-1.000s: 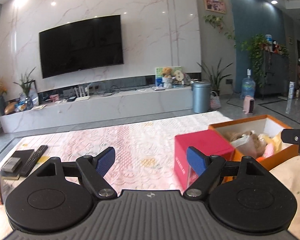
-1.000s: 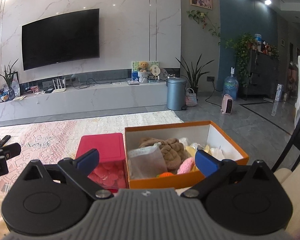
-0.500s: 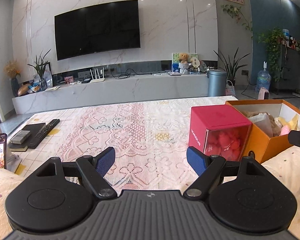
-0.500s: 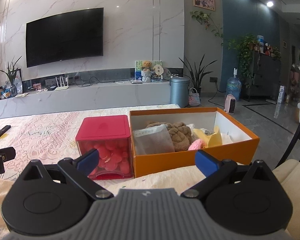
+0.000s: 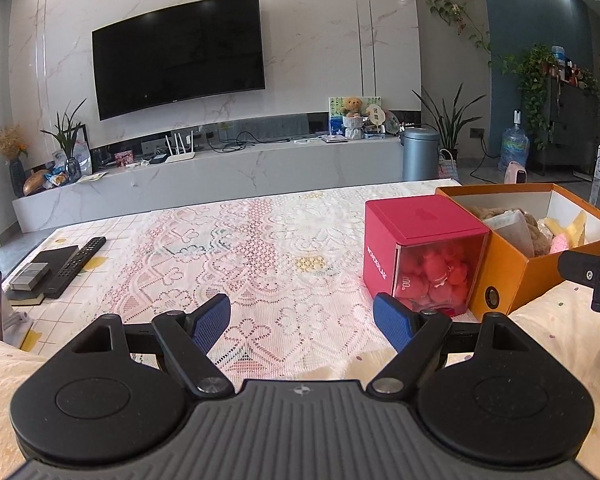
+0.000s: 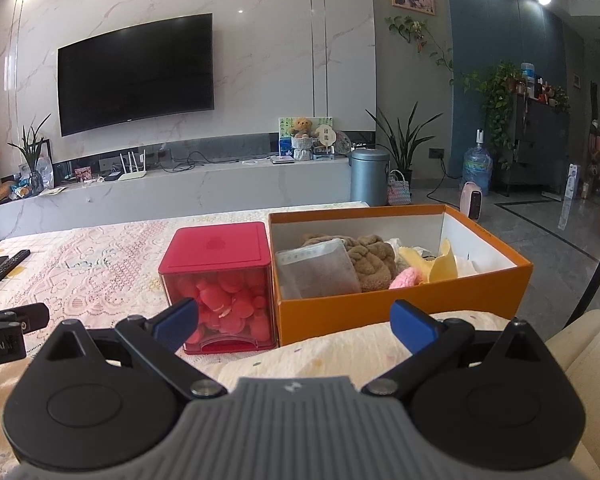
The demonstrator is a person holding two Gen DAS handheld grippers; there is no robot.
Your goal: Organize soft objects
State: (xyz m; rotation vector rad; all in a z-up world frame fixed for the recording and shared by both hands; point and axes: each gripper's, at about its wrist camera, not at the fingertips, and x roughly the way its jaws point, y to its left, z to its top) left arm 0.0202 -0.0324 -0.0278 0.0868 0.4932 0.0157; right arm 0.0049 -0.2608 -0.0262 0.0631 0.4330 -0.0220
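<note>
Both grippers, left (image 5: 302, 326) and right (image 6: 294, 326), hung empty with jaws wide apart short of the orange box (image 6: 400, 308) holding the soft objects (image 6: 374, 260); a careless reach risked snagging several or shoving the adjacent red container (image 6: 220, 284).

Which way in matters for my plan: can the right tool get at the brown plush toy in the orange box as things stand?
Probably yes. The right tool is open and empty, facing the orange box, which has no lid. The brown plush toy lies on top, though a grey pouch leans against its left side.
</note>
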